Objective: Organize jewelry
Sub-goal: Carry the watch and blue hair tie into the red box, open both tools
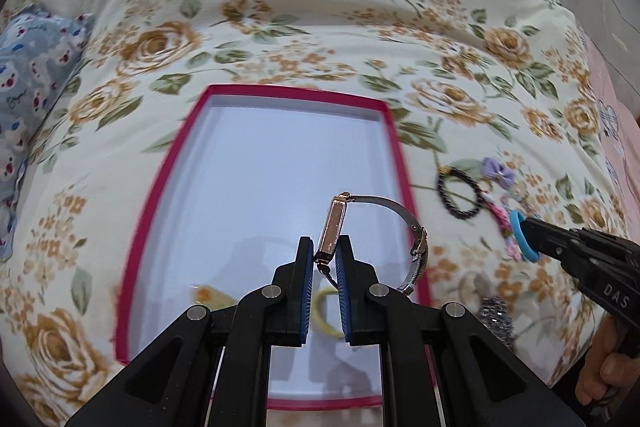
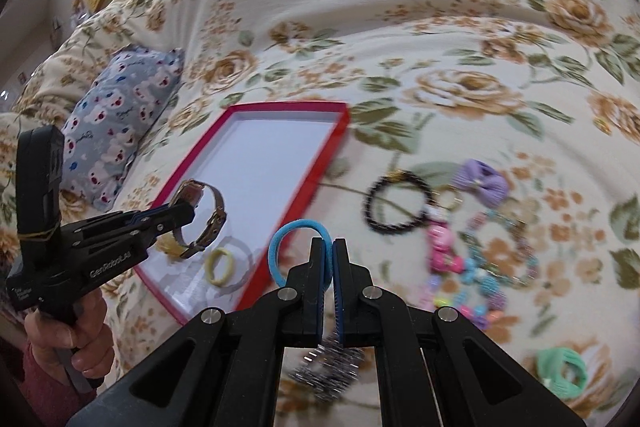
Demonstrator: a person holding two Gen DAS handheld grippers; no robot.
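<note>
task early on. red tray (image 1: 138, 227) sits on the floral bed cover (image 1: 280, 7) and holds only a yellow hair tie (image 2: 221, 266) plus a small yellowish item (image 1: 210, 297) near its close end, too blurry to name. left gripper (image 1: 325, 255) has its jaws clenched on the case of a wristwatch (image 1: 334, 229), held above the tray's near right part, not set down. right gripper (image 2: 330, 259) has its jaws clamped on a blue hair tie (image 2: 286, 239), up in the air beside the tray's right edge. left to sort, on the cover right of the tray: black bead bracelet (image 2: 398, 201), purple bow (image 2: 482, 183), colourful bead string (image 2: 472, 271), green scrunchie (image 2: 560, 371), silver sparkly piece (image 2: 332, 371). judging by that, most is undone.
</note>
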